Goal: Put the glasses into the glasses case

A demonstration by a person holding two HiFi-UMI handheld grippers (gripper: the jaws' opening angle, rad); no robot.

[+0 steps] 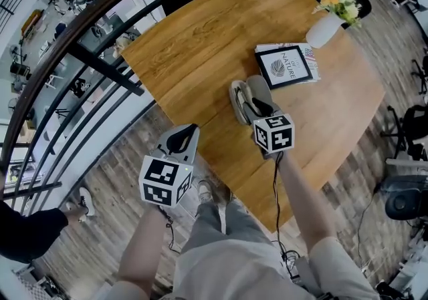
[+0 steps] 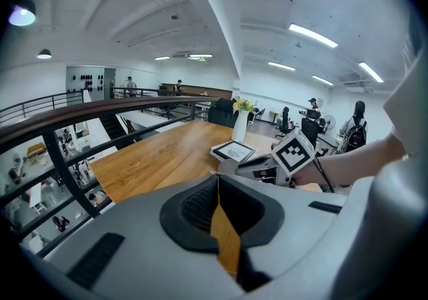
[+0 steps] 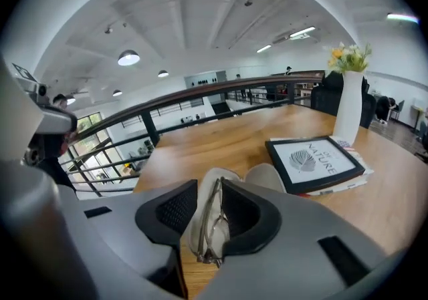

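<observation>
Between the jaws of the right gripper [image 3: 210,186], a pair of thin metal-framed glasses with clear lenses [image 3: 212,222] is seen, folded and viewed almost edge-on. The jaws are spread. The frame is set close against the right-hand pad, but a strip of pale lining is visible between it and the other pad, so no firm pinch is shown. The long axis of the glasses is laid along the line in which the jaws point, so the pads are faced by the flat sides of the folded frame, not by its ends.

Directly beneath and just beyond the jaws, an open beige clamshell glasses case [image 3: 267,175] is spread on the wooden bench [image 3: 227,135]. One shell is placed under the glasses and the other is folded out to the right of the jaws. The glasses appear to be resting in the nearer shell, though contact with its floor cannot be confirmed. That shell's long axis is judged to be matched with that of the glasses, so little turning should be called for.

Farther beyond the jaws, to their right, a black-framed leaf print [image 3: 314,162] is laid on magazines.

The left gripper [image 2: 217,182] is held well to the left of the case, near the bench edge, with its jaws pressed together at the tips on nothing. The right hand is thus judged much the nearer.
</observation>
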